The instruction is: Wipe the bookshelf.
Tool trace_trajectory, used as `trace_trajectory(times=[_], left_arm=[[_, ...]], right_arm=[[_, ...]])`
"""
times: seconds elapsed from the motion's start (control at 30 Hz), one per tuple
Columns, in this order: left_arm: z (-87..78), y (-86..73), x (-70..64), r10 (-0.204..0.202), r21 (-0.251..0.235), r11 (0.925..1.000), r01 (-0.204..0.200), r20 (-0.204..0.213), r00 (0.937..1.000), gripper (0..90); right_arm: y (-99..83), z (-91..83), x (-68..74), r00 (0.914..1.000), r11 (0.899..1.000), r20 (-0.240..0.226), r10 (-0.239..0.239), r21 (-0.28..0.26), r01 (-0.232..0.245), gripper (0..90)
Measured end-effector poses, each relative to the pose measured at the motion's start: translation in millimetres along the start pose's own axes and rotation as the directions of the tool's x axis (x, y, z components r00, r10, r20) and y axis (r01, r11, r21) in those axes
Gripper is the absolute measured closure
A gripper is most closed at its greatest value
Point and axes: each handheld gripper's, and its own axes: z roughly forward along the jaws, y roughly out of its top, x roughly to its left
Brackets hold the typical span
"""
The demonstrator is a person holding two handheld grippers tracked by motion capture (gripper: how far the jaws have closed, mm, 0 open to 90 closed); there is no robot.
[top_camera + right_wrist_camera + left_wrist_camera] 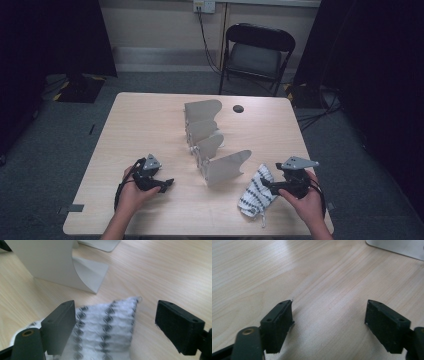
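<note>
Jaws stand apart on both grippers, holding nothing: the right gripper hovers over the sock, which lies flat on the worktop just beside the rack. Left gripper idles over bare wood. Grasping and everything after looks undone.

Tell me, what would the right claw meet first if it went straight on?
Probably the patterned cloth, lying between the open jaws of the right claw. Beyond it stands the grey metal rack; depth is unclear.

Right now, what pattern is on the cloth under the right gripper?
White cloth with rows of black diamond-like marks, clearest in the right gripper view.
</note>
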Motion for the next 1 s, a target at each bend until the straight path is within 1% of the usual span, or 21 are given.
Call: trace_trajectory(times=[0.07,0.17,0.2,0.23,0.27,0.37,0.43,0.5,0.53,0.57,0.63,0.73,0.77,0.87,0.93,1.0], left_arm=[[-0.1,-0.8,1.1,0.005,-0.003,1.0,-0.005,-0.001,1.0,20.7],[0.6,-4.1,2.5,0.003,-0.024,0.9997,-0.003,-0.002,1.0,16.7],[0.4,-4.3,2.4,0.0,-0.025,0.9997,0.0,-0.008,1.0,15.9],[0.3,-4.7,2.0,-0.006,-0.028,0.9996,0.005,-0.01,0.9999,15.8],[-0.1,-4.7,2.3,0.001,-0.024,0.9997,-0.001,-0.013,0.9999,15.8],[-0.1,-5.0,1.6,-0.009,-0.025,0.9996,0.008,-0.015,0.9998,15.6],[-0.3,-5.1,1.4,-0.009,-0.024,0.9997,0.008,-0.018,0.9998,15.6],[-0.4,-5.2,1.2,-0.011,-0.025,0.9996,0.011,-0.018,0.9998,15.6],[-0.7,-5.3,1.2,-0.01,-0.023,0.9997,0.01,-0.017,0.9998,15.7],[-0.8,-5.5,1.2,-0.009,-0.023,0.9997,0.008,-0.018,0.9998,15.7],[-0.9,-5.8,1.0,-0.013,-0.026,0.9996,0.013,-0.016,0.9998,15.7],[-1.4,-5.9,1.1,-0.012,-0.022,0.9997,0.011,-0.019,0.9998,15.7],[-1.5,-6.0,1.3,-0.01,-0.021,0.9997,0.01,-0.019,0.9998,15.7],[-1.4,-6.2,0.9,-0.015,-0.025,0.9996,0.014,-0.019,0.9997,15.7],[-1.9,-6.5,1.3,-0.011,-0.024,0.9996,0.011,-0.022,0.9997,15.7],[-2.3,-7.0,1.1,-0.016,-0.025,0.9996,0.016,-0.023,0.9996,15.7]], right_arm=[[8.8,2.6,4.0,0.9999,1.0,-0.011,-0.012,-0.003,0.012,16.3],[19.9,10.7,11.3,0.9988,1.0,-0.044,-0.024,-0.016,0.023,16.3],[25.1,15.7,16.3,0.9978,0.999,-0.06,-0.03,-0.02,0.029,16.3],[28.1,19.2,19.6,0.9971,0.999,-0.066,-0.039,-0.02,0.038,16.3],[31.8,24.3,24.4,0.9958,0.999,-0.076,-0.051,-0.02,0.05,16.3],[41.7,41.1,39.3,0.9908,0.996,-0.105,-0.086,-0.017,0.085,17.5],[45.8,48.5,45.2,0.9885,0.996,-0.12,-0.093,-0.016,0.092,19.4],[49.6,55.3,50.5,0.9859,0.994,-0.13,-0.105,-0.014,0.104,23.7],[51.3,57.7,53.1,0.9848,0.994,-0.135,-0.109,-0.018,0.108,24.5],[52.3,60.1,55.0,0.9853,0.994,-0.132,-0.108,-0.011,0.108,25.8],[52.0,63.7,56.8,0.987,0.996,-0.131,-0.092,-0.005,0.092,33.0],[49.8,66.1,59.2,0.9887,0.997,-0.129,-0.077,-0.015,0.076,42.3],[49.5,66.5,60.1,0.9885,0.997,-0.133,-0.071,-0.014,0.07,43.1],[48.9,67.5,64.2,0.9878,0.997,-0.137,-0.074,-0.01,0.073,49.7],[48.1,68.7,67.8,0.9859,0.997,-0.15,-0.075,-0.01,0.074,56.1],[47.5,71.1,72.9,0.9847,0.997,-0.156,-0.078,-0.017,0.076,58.0]])
